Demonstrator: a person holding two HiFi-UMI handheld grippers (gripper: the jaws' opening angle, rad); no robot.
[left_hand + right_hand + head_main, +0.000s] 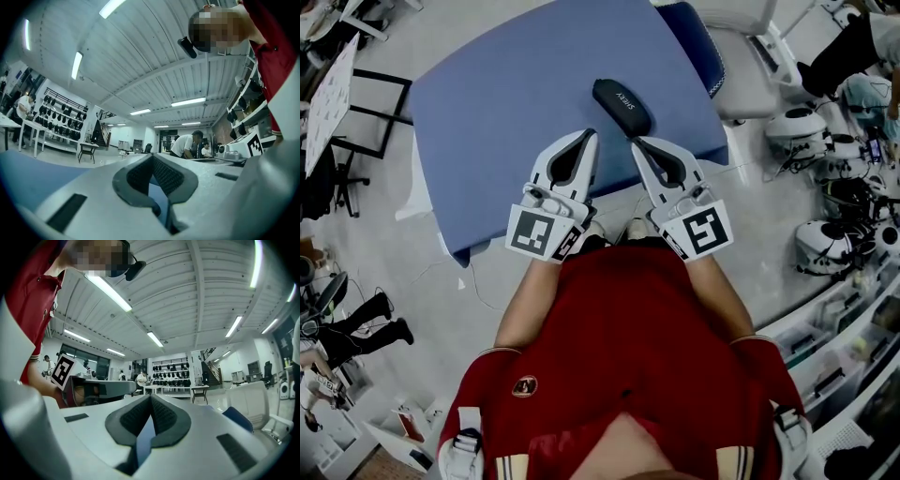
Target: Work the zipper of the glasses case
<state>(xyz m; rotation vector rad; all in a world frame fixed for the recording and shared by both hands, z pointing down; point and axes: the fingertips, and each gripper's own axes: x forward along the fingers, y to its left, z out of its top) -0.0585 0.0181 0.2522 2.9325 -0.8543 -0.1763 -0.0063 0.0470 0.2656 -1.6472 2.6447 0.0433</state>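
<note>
The case (622, 106) lies on the far right part of the blue counter (506, 94). It is a dark oblong with white lettering on top, set at a slant. It looks shut, but the zipper is too small to make out in the head view, and neither gripper view shows the case at all.

Just near of it, the right hand-held gripper (636, 142) points at the case's near end, close to it but apart. The left hand-held gripper (589, 134) lies beside it, a little further left, also clear of the case. Both point away from the person (619, 356), who stands at the counter's near edge. Each gripper view shows its jaws brought fully together, tips meeting, with nothing caught between them.

With no hold on the case or its pull tab, the zipper work appears to lie wholly ahead. One hand-held gripper would have to steady the case. The other would have to open, catch the pull tab and run it along the track.
</note>
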